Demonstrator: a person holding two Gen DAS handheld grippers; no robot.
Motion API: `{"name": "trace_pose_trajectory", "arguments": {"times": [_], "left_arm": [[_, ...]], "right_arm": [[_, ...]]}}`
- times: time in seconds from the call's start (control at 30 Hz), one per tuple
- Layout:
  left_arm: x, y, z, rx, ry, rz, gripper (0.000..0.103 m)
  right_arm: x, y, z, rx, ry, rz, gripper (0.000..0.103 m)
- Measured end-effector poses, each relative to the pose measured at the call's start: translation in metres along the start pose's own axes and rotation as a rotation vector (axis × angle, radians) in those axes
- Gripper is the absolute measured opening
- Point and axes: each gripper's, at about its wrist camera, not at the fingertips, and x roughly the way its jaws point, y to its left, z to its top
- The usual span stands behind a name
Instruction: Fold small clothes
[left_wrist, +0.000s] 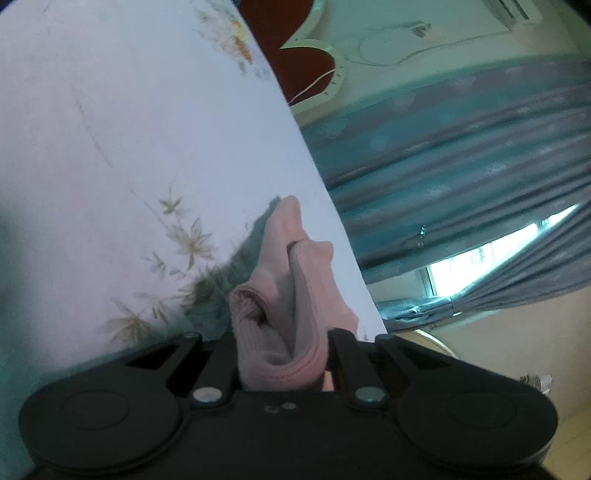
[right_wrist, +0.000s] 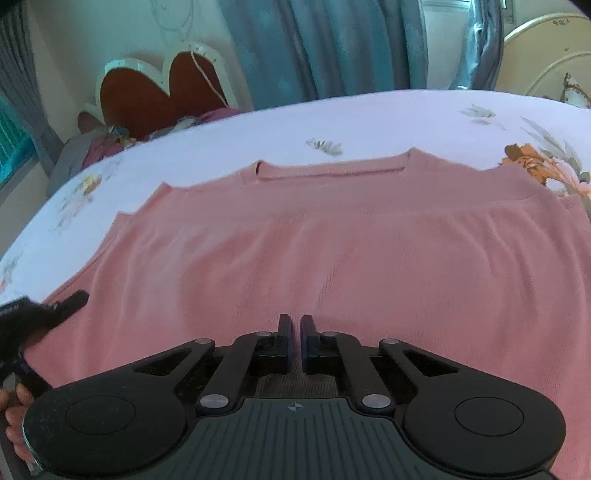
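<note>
A pink knitted top (right_wrist: 332, 240) lies flat on a white bed sheet with flower prints (right_wrist: 258, 136), its neckline toward the far edge of the bed and its lower part folded up over the body. The right gripper (right_wrist: 294, 328) is over the near part of the top, its two fingers almost together with only a thin gap, and I cannot tell if cloth is between them. The left gripper (right_wrist: 70, 301) touches the top's left edge, near a heart-shaped headboard (right_wrist: 147, 88) and blue curtains (right_wrist: 325, 44).
</note>
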Motion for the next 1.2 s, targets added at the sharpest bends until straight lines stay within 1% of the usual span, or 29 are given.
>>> {"name": "trace_pose_trajectory", "arguments": {"times": [0.03,0.07,0.13,0.17,0.27,0.37,0.47,0.5,0.57,0.6,0.7,0.77,0.8,0.83,0.87,0.9,0.93,0.97,1.0,1.03,1.1,1.13,1.2], "left_arm": [[0.001,0.000,-0.001,-0.002,0.001,0.015,0.012],[0.002,0.002,-0.002,-0.008,-0.003,0.042,0.012],[0.002,0.001,-0.003,-0.014,-0.016,0.051,0.013],[0.003,-0.002,-0.003,-0.012,-0.018,0.054,0.010],[-0.001,-0.016,-0.005,0.024,-0.030,0.024,0.009],[-0.008,-0.053,-0.010,0.115,-0.043,-0.034,0.008],[-0.005,-0.108,-0.028,0.242,-0.005,-0.094,0.009],[-0.001,-0.129,-0.039,0.287,0.025,-0.110,0.009],[0.009,-0.166,-0.063,0.376,0.078,-0.127,0.009],[0.016,-0.184,-0.079,0.421,0.110,-0.135,0.009],[0.040,-0.231,-0.133,0.529,0.195,-0.142,0.009],[0.059,-0.254,-0.175,0.603,0.256,-0.135,0.009],[0.072,-0.263,-0.199,0.638,0.305,-0.130,0.010],[0.085,-0.269,-0.222,0.678,0.363,-0.120,0.015],[0.097,-0.274,-0.244,0.718,0.429,-0.101,0.021],[0.107,-0.279,-0.262,0.738,0.482,-0.077,0.024],[0.107,-0.283,-0.271,0.735,0.498,-0.085,0.027],[0.101,-0.284,-0.272,0.721,0.491,-0.126,0.031],[0.095,-0.283,-0.267,0.707,0.468,-0.148,0.040],[0.091,-0.282,-0.258,0.709,0.441,-0.127,0.037],[0.087,-0.276,-0.233,0.727,0.375,-0.058,0.035],[0.086,-0.269,-0.218,0.736,0.341,-0.023,0.032],[0.087,-0.252,-0.191,0.724,0.321,0.055,0.028]], "right_arm": [[-0.003,-0.001,0.001,0.004,-0.020,-0.002,0.004],[-0.004,-0.003,0.002,0.010,-0.027,-0.002,0.004],[0.007,-0.006,0.001,0.007,0.023,-0.015,0.001],[0.010,-0.008,0.000,-0.008,0.018,-0.008,0.001],[0.010,-0.011,0.002,-0.009,0.025,0.005,0.000],[0.011,-0.016,0.003,0.003,0.020,0.025,0.000],[0.011,-0.025,0.003,0.021,0.020,0.073,0.000],[0.011,-0.030,0.004,0.036,0.025,0.097,0.000],[0.003,-0.050,0.008,0.128,0.025,0.173,0.000],[-0.008,-0.066,0.010,0.184,-0.006,0.197,0.000],[-0.046,-0.117,0.018,0.289,-0.085,0.218,0.000],[-0.076,-0.158,0.022,0.333,-0.143,0.206,0.000],[-0.092,-0.182,0.024,0.364,-0.160,0.200,0.000],[-0.102,-0.201,0.025,0.390,-0.166,0.207,0.000],[-0.111,-0.220,0.025,0.411,-0.165,0.214,0.006],[-0.119,-0.239,0.025,0.425,-0.161,0.202,0.024],[-0.126,-0.252,0.025,0.435,-0.159,0.165,0.074],[-0.135,-0.266,0.022,0.436,-0.184,0.153,0.084],[-0.143,-0.278,0.019,0.435,-0.209,0.172,0.083],[-0.148,-0.289,0.017,0.452,-0.196,0.182,0.082],[-0.151,-0.296,0.012,0.471,-0.184,0.230,0.054],[-0.150,-0.297,0.011,0.479,-0.170,0.261,0.052],[-0.145,-0.285,0.010,0.459,-0.143,0.303,0.052]]}}
